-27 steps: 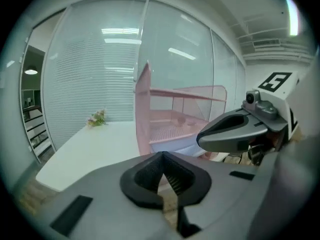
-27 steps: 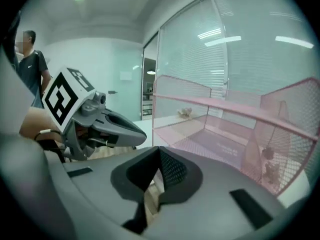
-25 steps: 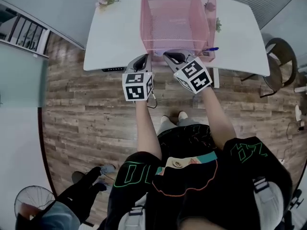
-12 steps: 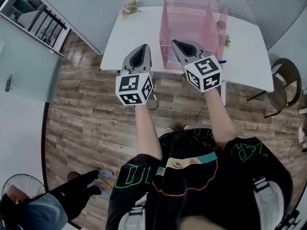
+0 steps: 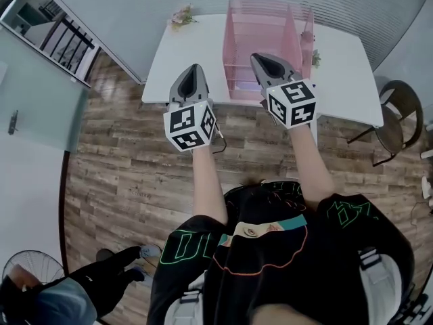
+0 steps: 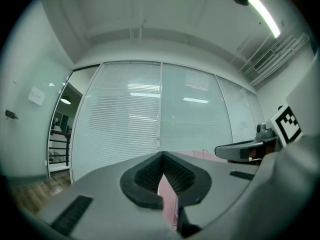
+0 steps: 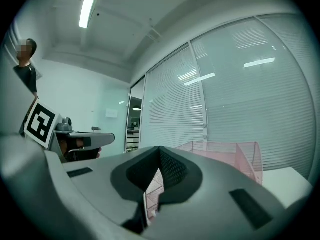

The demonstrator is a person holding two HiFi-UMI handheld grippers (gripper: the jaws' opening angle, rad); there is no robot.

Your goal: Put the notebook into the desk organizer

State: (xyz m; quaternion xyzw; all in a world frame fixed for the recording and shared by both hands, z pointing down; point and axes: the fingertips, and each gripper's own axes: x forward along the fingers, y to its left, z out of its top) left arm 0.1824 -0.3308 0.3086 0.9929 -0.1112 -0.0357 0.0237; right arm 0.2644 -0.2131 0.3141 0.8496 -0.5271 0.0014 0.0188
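Note:
The pink wire-mesh desk organizer (image 5: 267, 42) stands near the front edge of the white table (image 5: 345, 80). It also shows past the shut jaws in the right gripper view, organizer (image 7: 230, 151), and as a pink sliver in the left gripper view, organizer (image 6: 167, 201). I cannot make out a notebook in any view. My left gripper (image 5: 195, 68) hovers at the table's front edge, left of the organizer, shut and empty (image 6: 162, 156). My right gripper (image 5: 258, 58) is held in front of the organizer, also shut with nothing in it (image 7: 159, 151).
A small flower sprig (image 5: 181, 15) lies at the table's back left, and a little plant (image 5: 315, 58) beside the organizer. A round chair (image 5: 396, 114) stands at the right. A person (image 5: 61, 296) stands on the wooden floor at bottom left. Glass walls with blinds surround the room.
Both grippers have moved apart and lifted slightly in front of the table. The head view has shifted, so the table and organizer now sit further right. Both jaws stay shut.

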